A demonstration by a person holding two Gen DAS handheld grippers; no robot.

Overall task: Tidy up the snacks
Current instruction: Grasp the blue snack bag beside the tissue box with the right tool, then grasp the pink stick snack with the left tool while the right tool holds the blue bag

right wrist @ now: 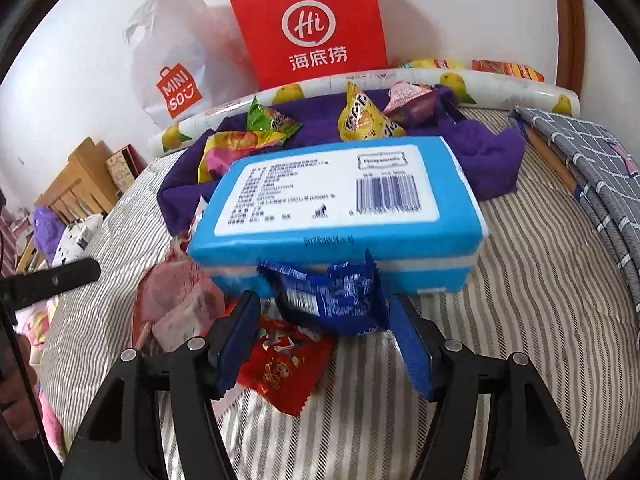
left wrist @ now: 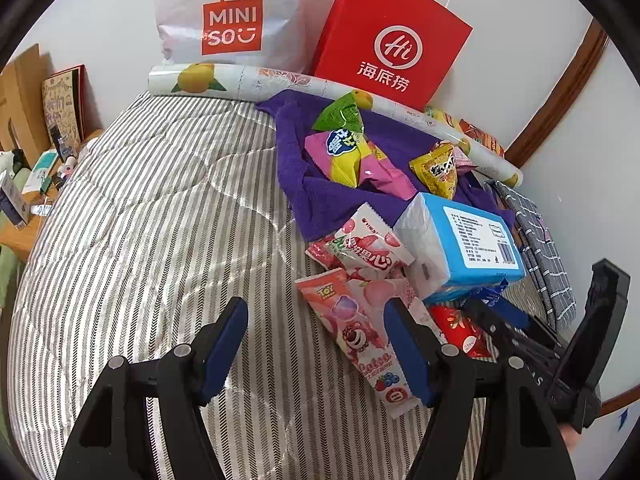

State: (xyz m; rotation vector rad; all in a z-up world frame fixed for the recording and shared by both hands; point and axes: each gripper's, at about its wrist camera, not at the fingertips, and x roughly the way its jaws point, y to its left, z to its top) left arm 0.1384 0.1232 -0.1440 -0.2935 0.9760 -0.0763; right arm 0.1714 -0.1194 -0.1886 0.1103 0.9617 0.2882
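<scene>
Snacks lie scattered on a striped bed cover. My left gripper (left wrist: pixel 316 344) is open just above the cover, with a pink Toy Story packet (left wrist: pixel 356 328) beside its right finger and no pad touching it. A strawberry packet (left wrist: pixel 372 248) lies just beyond. My right gripper (right wrist: pixel 326 336) stands open around a blue snack wrapper (right wrist: pixel 328 300) that lies against a blue tissue pack (right wrist: pixel 336 196). Its pads do not visibly press the wrapper. Under its left finger lies a red packet (right wrist: pixel 280 364). In the left wrist view the right gripper (left wrist: pixel 500 312) sits low beside the tissue pack (left wrist: pixel 460 240).
A purple cloth (left wrist: pixel 296 160) holds green, pink and yellow packets. Behind it lie a rolled lemon-print sheet (left wrist: pixel 240 80), a white Miniso bag (left wrist: pixel 232 20) and a red paper bag (left wrist: pixel 392 40) against the wall. A grey checked cloth (right wrist: pixel 592 156) lies at the right, and wooden furniture (left wrist: pixel 24 120) stands at the left.
</scene>
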